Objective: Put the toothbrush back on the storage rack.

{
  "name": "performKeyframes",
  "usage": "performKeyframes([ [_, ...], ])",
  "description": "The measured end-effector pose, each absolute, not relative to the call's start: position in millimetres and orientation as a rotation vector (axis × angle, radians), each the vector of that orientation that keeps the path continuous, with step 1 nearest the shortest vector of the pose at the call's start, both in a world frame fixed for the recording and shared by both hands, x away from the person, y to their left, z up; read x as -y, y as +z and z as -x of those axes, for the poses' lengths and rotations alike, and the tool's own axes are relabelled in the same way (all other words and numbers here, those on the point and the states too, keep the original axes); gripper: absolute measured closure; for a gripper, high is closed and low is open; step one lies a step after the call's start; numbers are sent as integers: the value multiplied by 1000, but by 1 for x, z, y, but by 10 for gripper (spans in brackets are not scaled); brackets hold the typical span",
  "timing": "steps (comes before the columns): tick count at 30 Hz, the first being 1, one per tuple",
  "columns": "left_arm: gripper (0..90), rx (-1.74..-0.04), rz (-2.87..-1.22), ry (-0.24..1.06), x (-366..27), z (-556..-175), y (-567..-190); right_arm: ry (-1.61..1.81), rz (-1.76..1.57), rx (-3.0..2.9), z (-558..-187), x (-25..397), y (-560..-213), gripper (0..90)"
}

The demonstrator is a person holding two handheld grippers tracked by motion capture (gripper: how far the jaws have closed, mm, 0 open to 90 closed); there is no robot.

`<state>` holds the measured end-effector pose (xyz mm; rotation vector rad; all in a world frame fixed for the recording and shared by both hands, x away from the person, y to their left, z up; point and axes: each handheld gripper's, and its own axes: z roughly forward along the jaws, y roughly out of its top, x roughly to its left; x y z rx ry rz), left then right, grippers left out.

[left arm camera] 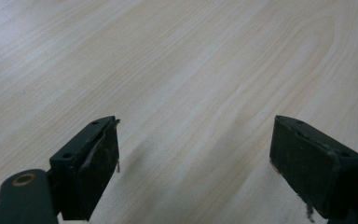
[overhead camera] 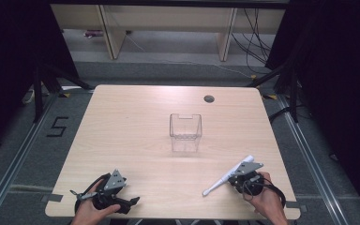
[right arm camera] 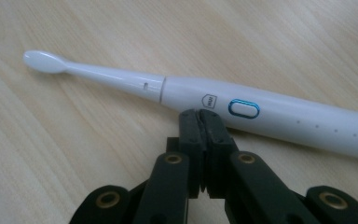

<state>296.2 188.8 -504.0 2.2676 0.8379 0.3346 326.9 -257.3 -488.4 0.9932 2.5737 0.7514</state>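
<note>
At the near edge of the wooden table point(overhead camera: 136, 122), two hands come in from the bottom of the high view, each holding a gripper. The left gripper point(overhead camera: 130, 202) rests at the near left corner, held by the left hand point(overhead camera: 91, 211), and in the left gripper view its two black jaws stand wide apart over bare wood, with nothing between them. The right gripper point(right arm camera: 200, 119) sits at the near right, gripped by the right hand point(overhead camera: 265, 197); in the right gripper view its jaws are pressed together, tip to tip, and hold nothing. Their closed tips lie just beside the body of a white electric toothbrush point(right arm camera: 242, 109), close under its blue-ringed button, though it is hard to tell if they touch it. The toothbrush lies flat on the table, apart from any container, its head pointing toward the near left and its handle running toward the far right in the high view. A clear plastic box point(overhead camera: 185, 127) stands upright near the middle of the table, well apart from both grippers. A small round hole point(overhead camera: 209, 99) sits near the far edge.
</note>
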Motion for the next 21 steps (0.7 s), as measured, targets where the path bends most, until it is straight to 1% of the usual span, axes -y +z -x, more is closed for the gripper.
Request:
performKeyframes([
  [8, 150, -845, -2268, 318, -189, -296, -504, 732, -959, -2576, -338, 243, -488, 876],
  [11, 150, -832, -2266, 330, -189, -296, -504, 722, -908, -2609, -345, 236, -487, 873],
  [21, 149, -828, -2267, 333, -189, -296, -504, 719, -898, -2594, -357, 223, -488, 866],
])
